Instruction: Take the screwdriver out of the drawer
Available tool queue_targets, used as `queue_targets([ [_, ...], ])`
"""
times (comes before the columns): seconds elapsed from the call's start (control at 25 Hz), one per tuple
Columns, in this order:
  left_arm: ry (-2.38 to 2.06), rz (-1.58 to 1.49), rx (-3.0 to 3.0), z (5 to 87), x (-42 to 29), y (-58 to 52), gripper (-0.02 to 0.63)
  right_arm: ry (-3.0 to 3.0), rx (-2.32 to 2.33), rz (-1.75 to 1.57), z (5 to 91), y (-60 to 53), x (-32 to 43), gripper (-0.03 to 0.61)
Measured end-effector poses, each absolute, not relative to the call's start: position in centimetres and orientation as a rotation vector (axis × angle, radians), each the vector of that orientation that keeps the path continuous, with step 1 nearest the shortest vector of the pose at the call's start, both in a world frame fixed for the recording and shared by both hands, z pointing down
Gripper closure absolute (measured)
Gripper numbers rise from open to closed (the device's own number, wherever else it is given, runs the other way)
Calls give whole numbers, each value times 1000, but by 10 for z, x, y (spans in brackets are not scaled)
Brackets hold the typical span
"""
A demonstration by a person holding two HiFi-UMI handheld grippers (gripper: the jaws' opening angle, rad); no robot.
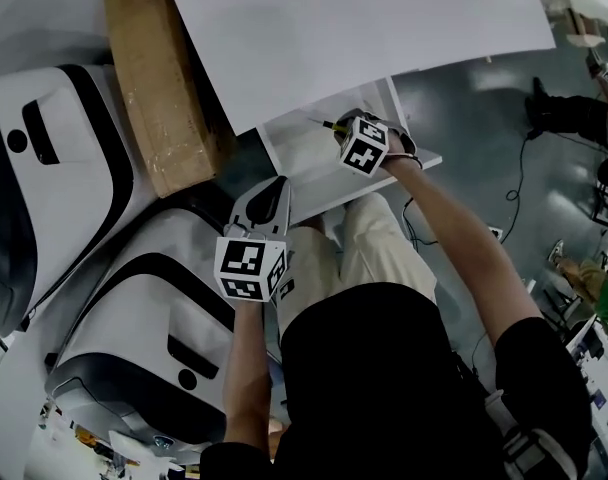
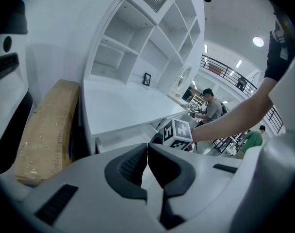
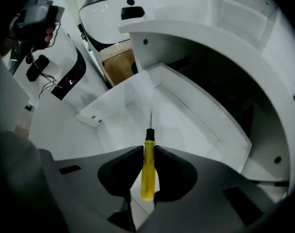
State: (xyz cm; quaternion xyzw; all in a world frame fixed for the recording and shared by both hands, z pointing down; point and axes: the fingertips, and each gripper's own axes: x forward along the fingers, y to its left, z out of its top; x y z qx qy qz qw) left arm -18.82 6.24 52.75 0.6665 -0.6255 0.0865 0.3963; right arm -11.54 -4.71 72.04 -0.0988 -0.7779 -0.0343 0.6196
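Observation:
A screwdriver (image 3: 147, 171) with a yellow handle and a thin metal shaft sits clamped between the pads of my right gripper (image 3: 147, 152), its tip pointing away over the open white drawer (image 3: 138, 106). In the head view the right gripper (image 1: 356, 136) hangs above that drawer (image 1: 299, 148), and the screwdriver's tip (image 1: 329, 124) pokes out to the left of it. My left gripper (image 1: 267, 198) is shut with nothing in it, held below the drawer's front near my lap. In the left gripper view its jaws (image 2: 147, 152) meet, aimed at the desk.
The drawer belongs to a white desk (image 1: 364, 18) with white shelves (image 2: 142, 42) behind it. A brown cardboard box (image 1: 159, 78) leans at the desk's left side. White-and-black moulded shells (image 1: 54, 168) lie on the floor to the left. People (image 2: 210, 108) stand in the far background.

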Motion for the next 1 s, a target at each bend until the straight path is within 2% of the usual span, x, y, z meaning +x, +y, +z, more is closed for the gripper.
queue_targets([
  [0.32,-1568,235,1726,510,-180,70,591,-1869,-246,-189,664,-27,-118,489],
  [1.0,-1600,203,1755,470,-123,60,591,-2166,-160,-114,537,-12,-90,489],
])
